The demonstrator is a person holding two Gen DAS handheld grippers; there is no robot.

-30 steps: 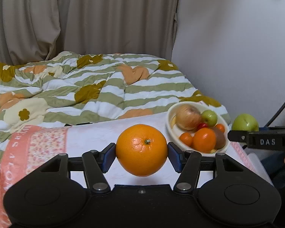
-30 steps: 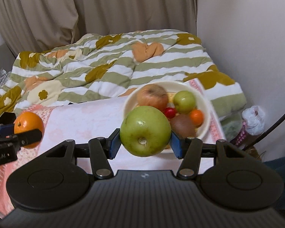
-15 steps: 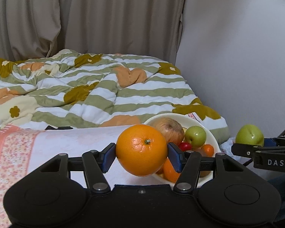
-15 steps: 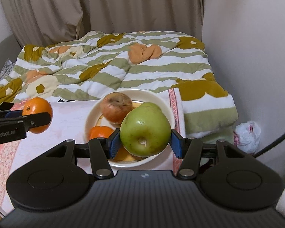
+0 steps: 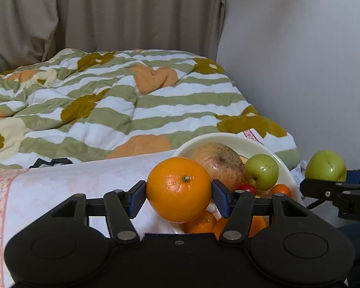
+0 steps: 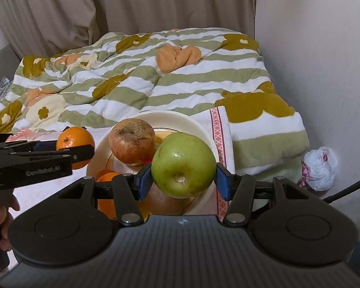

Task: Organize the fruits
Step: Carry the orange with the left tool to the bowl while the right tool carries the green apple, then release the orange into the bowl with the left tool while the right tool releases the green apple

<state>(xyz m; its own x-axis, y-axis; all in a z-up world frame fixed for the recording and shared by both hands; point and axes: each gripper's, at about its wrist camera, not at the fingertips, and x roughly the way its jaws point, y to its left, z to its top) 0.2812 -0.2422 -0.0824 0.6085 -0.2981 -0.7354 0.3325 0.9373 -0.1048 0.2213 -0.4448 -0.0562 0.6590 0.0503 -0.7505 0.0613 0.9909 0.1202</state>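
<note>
The left tool (image 5: 178, 190) pinches a round orange (image 5: 178, 189) above the near left rim of the cream ceramic bowl (image 6: 180, 117). The right tool (image 6: 183, 180) pinches a large green apple (image 6: 183, 164) over the bowl's right half. The bowl, crowded with fruit, sits at the right edge of the pale cloth-covered surface (image 5: 84, 182); open cloth lies to its left.

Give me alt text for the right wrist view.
The right tool grips a green apple above a cream bowl holding a reddish apple and oranges. At left, the left tool grips an orange; a striped floral quilt lies behind.
</note>
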